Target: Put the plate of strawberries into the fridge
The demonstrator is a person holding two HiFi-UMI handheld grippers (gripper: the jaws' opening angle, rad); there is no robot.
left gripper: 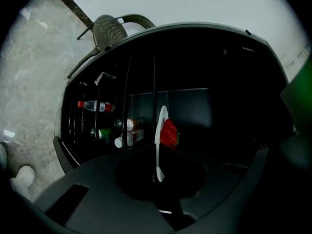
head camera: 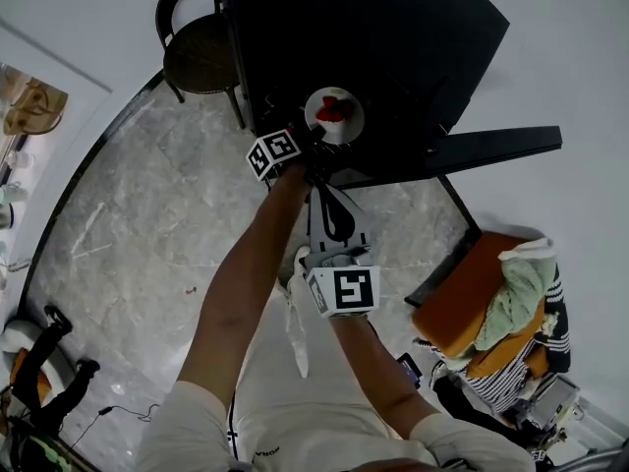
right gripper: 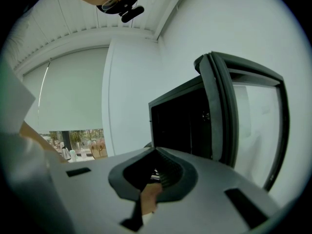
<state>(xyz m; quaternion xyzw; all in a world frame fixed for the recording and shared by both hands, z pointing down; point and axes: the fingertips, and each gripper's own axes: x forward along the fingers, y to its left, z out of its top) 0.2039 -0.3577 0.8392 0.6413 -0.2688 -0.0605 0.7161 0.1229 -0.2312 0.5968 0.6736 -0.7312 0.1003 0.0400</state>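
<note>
Plate: white plate (head camera: pixel 354 124) sat at the upper centre of the head view, over the dark mouth of the fridge (head camera: pixel 383 28). Its face was turned up at the camera, a level carry that I judge was meant to stop the fruit sliding.
Strawberries: red strawberries (head camera: pixel 332 109) lay bunched on the plate's middle, away from the pinched edge.
Left gripper: left gripper (head camera: pixel 313 146) had its jaws pinched on the plate's near rim. In the left gripper view the rim ran edge-on straight between them. A rim hold probably left the underside free to meet a shelf.
Right gripper: right gripper (head camera: pixel 322 193) was at the lower centre of the head view, pointing up the frame. Its jaw tips were pressed together on nothing. It looked idle, with no part in the carry.
Fridge door: fridge door (head camera: pixel 491 146) stood swung out toward the right of the head view, so the opening was already free.
Bottles: bottles (left gripper: pixel 95 105) lay on racks at the middle left of the left gripper view. The darker space to their right seemed the likelier spot for the plate.
Chair: woven chair (head camera: pixel 201 55) stood at the upper left, beside the fridge and clear of the reach.
Stage: plate was at the threshold and not yet set down.
</note>
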